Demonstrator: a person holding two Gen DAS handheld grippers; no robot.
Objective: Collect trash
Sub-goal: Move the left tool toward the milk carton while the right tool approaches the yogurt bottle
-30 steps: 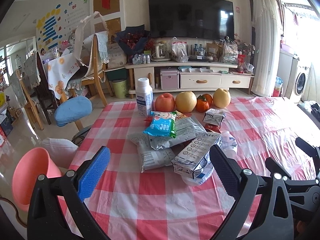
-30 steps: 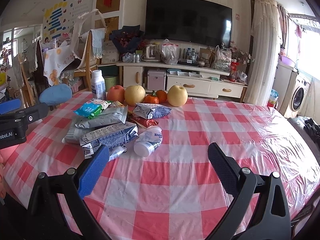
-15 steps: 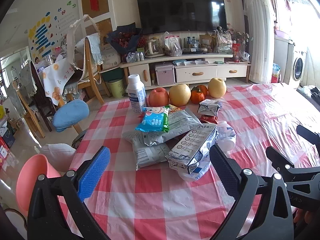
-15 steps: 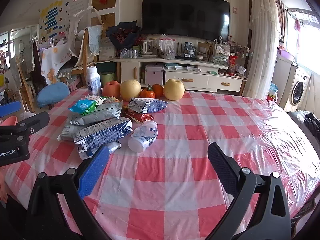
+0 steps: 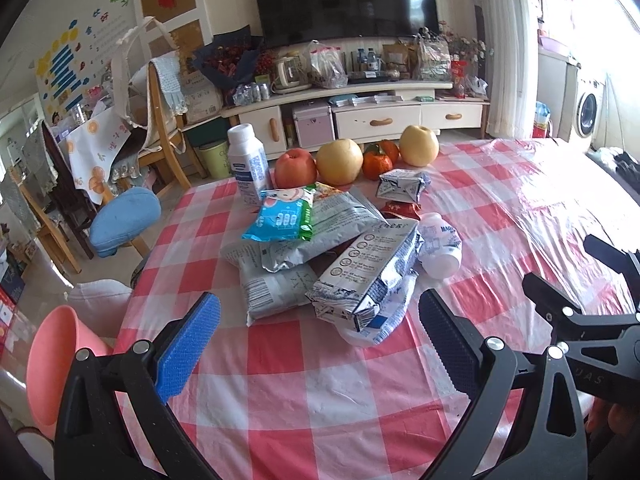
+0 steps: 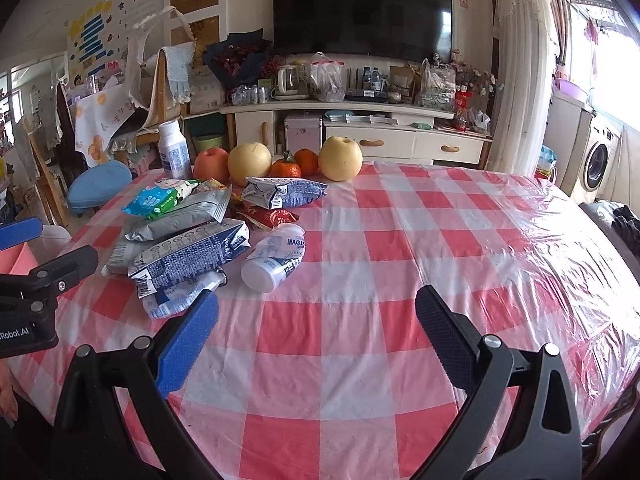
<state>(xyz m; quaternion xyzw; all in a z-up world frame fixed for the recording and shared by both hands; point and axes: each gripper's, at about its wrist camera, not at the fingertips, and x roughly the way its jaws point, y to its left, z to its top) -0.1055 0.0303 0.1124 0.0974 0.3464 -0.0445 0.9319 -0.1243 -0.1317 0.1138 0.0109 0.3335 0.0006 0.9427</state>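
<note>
A heap of trash lies on the red-and-white checked table: a flattened blue-and-white carton, grey foil bags, a blue wipes packet, a small crushed carton, a red wrapper and a tipped white bottle. My left gripper stands open just short of the flattened carton. My right gripper is open over bare cloth, with the tipped bottle a little ahead to its left.
A pink bin sits off the table's left edge beside a blue-cushioned chair. An upright white bottle, an apple, pears and oranges line the far edge. A TV cabinet stands behind.
Both grippers have risen and tilted down a little, so the trash heap sits lower and nearer in each view. Both jaws stay open and nothing was grasped.
</note>
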